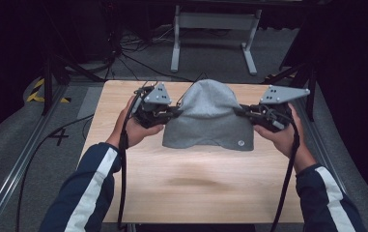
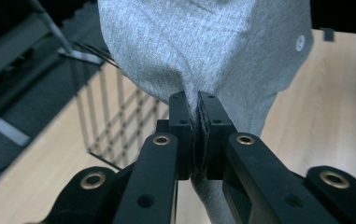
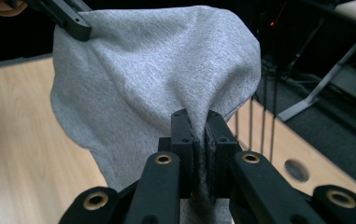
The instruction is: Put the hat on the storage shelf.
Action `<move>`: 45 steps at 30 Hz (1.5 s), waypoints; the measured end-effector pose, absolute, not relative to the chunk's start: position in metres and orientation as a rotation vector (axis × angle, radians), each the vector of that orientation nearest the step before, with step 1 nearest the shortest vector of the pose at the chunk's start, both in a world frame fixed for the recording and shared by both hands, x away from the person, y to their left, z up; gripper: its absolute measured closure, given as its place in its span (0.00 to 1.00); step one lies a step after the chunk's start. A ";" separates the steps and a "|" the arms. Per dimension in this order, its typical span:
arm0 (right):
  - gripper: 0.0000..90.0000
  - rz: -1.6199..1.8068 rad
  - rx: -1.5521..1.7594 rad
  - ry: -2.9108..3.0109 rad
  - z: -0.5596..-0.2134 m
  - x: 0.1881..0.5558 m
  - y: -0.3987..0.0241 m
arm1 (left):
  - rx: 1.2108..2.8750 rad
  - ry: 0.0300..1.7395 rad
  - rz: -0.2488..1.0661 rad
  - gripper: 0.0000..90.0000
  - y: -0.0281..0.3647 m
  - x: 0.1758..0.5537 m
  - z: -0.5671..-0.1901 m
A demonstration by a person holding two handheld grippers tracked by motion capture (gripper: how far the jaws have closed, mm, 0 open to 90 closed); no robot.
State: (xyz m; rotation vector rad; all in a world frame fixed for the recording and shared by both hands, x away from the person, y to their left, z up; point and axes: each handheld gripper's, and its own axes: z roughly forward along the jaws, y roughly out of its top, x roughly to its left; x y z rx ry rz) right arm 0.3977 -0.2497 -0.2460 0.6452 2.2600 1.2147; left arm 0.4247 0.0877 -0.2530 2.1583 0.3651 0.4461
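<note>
While both tongs pinch it, the grey cloth point(image 1: 207, 116) hangs above the table point(image 1: 191, 193) centre. Left tongs point(image 1: 176, 112) clamp its 9 o'clock edge, right tongs point(image 1: 242, 111) its 3 o'clock edge, jaws nearly shut. Step looks like lift-and-spread; next likely needs even tension and level hands.

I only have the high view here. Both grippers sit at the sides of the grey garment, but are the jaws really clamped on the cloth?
Observer: Yes. The left gripper has its jaws shut on a pinched fold of the grey garment.
Operator: And the right?
Observer: The same: the right gripper pinches a fold between shut jaws.
Operator: Anything on the far side?
Observer: A round hole in the table beyond the cloth.
</note>
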 end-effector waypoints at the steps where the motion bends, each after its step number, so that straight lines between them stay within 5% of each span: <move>1: 0.94 1.201 0.639 2.246 -0.239 0.402 -0.247 | 2.150 0.359 0.462 0.95 0.088 0.428 -0.247; 16: 0.94 1.195 0.614 2.094 -0.168 0.440 -0.247 | 2.060 0.412 0.565 0.95 0.079 0.470 -0.187; 45: 0.94 1.195 0.732 2.086 -0.197 0.507 -0.240 | 2.071 0.551 0.610 0.95 0.067 0.540 -0.212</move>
